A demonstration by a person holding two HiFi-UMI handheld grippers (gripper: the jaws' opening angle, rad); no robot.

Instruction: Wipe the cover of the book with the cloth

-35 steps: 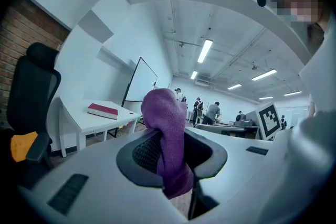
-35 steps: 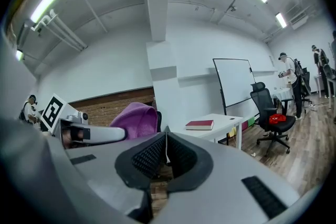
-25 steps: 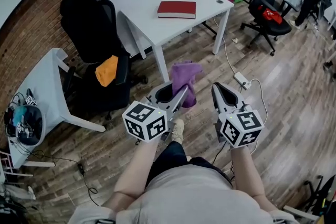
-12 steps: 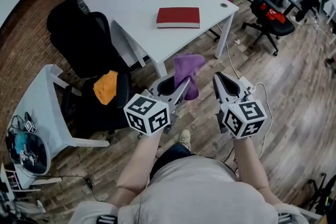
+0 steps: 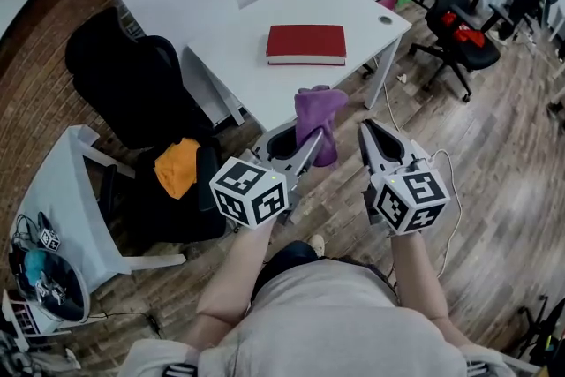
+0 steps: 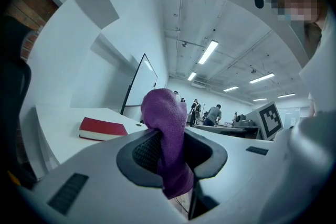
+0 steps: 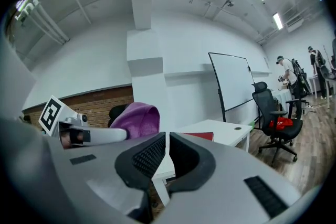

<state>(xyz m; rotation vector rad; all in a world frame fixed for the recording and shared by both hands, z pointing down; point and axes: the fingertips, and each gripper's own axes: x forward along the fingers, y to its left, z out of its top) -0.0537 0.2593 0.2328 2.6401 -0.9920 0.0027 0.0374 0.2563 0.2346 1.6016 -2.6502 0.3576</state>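
A closed red book point(image 5: 306, 43) lies flat on the white table point(image 5: 265, 75) ahead of me; it also shows as the red book point(image 6: 103, 128) and the book's red edge point(image 7: 199, 136). My left gripper point(image 5: 305, 141) is shut on a purple cloth point(image 5: 318, 121), which hangs from the jaws, the same cloth point(image 6: 167, 144) bunched above and drooping below them. My right gripper point(image 5: 369, 137) is held beside it with its jaws shut and nothing between them point(image 7: 166, 157). Both grippers hover short of the table's near edge, over the wood floor.
A black office chair point(image 5: 132, 84) with an orange cloth point(image 5: 177, 165) on its seat stands to the left. A small white side table point(image 5: 62, 199) sits at far left. Another black chair point(image 5: 459, 4) with something red on it and a power strip cable point(image 5: 441, 159) lie to the right. People stand far back.
I have moved closer to the white table; book and table now lie lower and nearer in the head view. Both grippers keep the same pose, cloth still held.
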